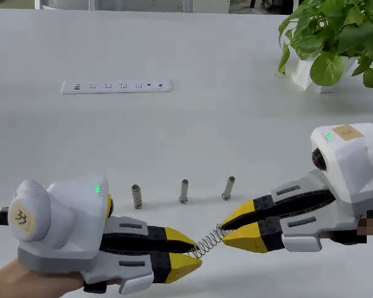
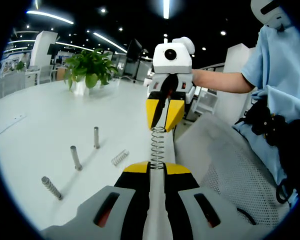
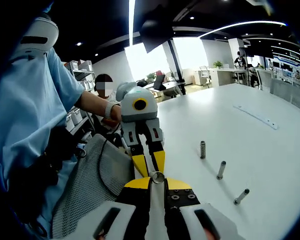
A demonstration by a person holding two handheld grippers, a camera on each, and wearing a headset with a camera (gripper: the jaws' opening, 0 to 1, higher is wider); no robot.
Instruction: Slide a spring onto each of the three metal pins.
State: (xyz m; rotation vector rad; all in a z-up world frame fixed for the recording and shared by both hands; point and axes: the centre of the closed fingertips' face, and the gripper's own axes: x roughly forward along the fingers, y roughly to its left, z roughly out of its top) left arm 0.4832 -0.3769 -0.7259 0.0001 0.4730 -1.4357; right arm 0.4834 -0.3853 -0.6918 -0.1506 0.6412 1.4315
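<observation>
At the near side of the pale grey tabletop [image 1: 236,130], a slender steel coil spring [image 1: 208,242] is held in the air between two tools. One end is pinched in the closed jaws of the left hand-held gripper [image 1: 196,252], the other in the closed jaws of the right hand-held gripper [image 1: 224,233]. Just behind them three short metal pins [image 1: 184,191] are set upright in a row. The left pin [image 1: 137,196] is sleeved by a spring, while the middle one and the right pin [image 1: 228,187] are bare. In the left gripper view a loose spring [image 2: 120,157] is seen lying flat on the tabletop, near the pins. Three springs are thus counted. Farther back a white power strip [image 1: 116,86] is laid flat. At the far right a leafy green plant [image 1: 336,31] is contained in a white pot [image 1: 300,71].
</observation>
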